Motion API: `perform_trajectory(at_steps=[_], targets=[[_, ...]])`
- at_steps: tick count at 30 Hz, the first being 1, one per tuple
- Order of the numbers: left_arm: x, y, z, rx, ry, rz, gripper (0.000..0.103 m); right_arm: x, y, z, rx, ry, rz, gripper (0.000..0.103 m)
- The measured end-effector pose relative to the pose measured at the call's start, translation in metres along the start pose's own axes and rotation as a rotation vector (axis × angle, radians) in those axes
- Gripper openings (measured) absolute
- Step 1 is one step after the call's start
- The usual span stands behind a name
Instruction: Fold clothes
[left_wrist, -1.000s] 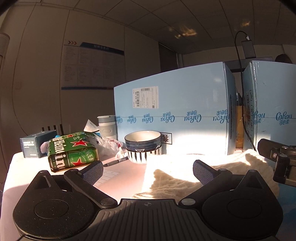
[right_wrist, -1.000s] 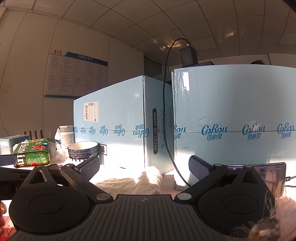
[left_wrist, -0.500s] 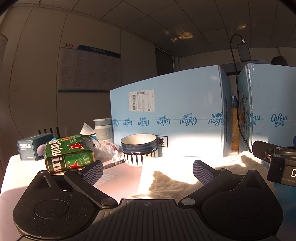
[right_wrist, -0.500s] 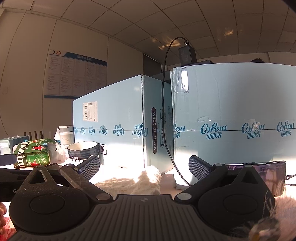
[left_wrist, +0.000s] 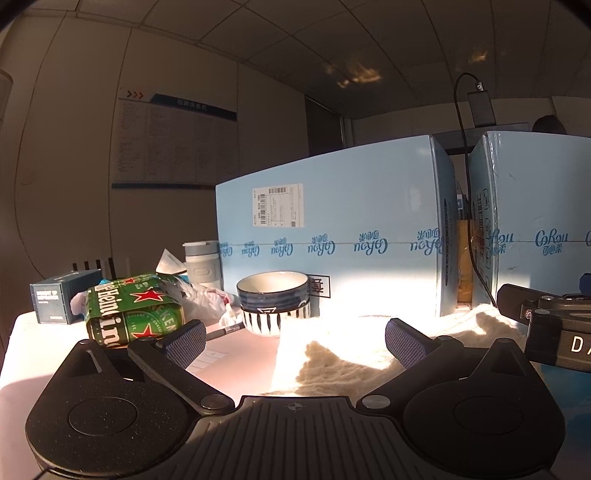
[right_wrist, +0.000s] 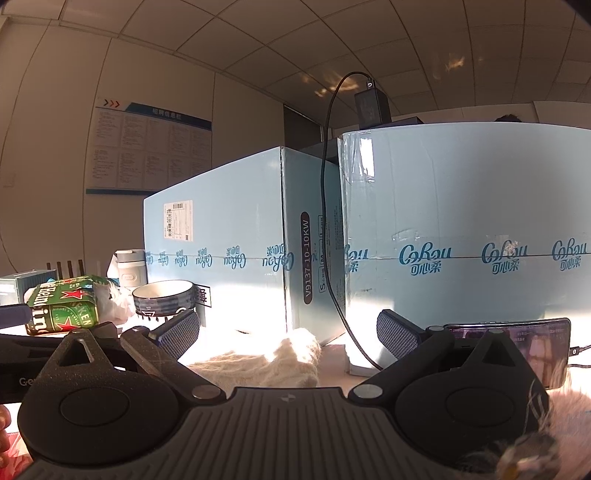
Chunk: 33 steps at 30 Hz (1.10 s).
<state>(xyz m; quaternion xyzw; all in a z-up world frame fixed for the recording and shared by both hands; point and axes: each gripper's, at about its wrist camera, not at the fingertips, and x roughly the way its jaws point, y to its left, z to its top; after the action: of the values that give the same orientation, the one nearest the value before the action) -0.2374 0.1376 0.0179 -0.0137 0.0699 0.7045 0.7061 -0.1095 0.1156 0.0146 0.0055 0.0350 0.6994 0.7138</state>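
Left view drifted slightly right, right hand-held gripper (left_wrist: 546, 325) edged further in at 3 o'clock | both hand-held grippers apart, empty | cream knit garment (left_wrist: 369, 354) on table (left_wrist: 236, 365), 12 o'clock | risk: stacked bowls (left_wrist: 273, 306) touching cloth edge, dragged when folding

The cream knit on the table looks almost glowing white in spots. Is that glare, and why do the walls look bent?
Left wrist view: low sunlight blows out the knit garment and the base of the blue carton, with a hard shadow across the knit. Right wrist view: the same glare whitens the knit. Both views: the fisheye lens bows walls and ceiling and darkens the corners.
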Motion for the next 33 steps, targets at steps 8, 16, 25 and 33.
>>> perform_trajectory(at_steps=[8,16,25,33], targets=[[-0.0005,-0.0009,0.0005,0.001,-0.004,-0.005,0.103,0.0001,0.0002,-0.0002,-0.001,0.001,-0.001,0.103],[-0.0005,-0.0009,0.0002,0.0,-0.006,-0.01,0.103,0.0002,0.0001,0.0001,-0.003,0.001,-0.002,0.103],[-0.0008,-0.001,0.0002,0.001,-0.007,-0.011,0.103,0.0003,-0.0004,0.0004,0.001,0.002,-0.002,0.103],[-0.0014,-0.0006,0.0004,-0.002,-0.01,-0.013,0.103,0.0005,-0.0002,0.0,0.001,0.003,-0.003,0.103]])
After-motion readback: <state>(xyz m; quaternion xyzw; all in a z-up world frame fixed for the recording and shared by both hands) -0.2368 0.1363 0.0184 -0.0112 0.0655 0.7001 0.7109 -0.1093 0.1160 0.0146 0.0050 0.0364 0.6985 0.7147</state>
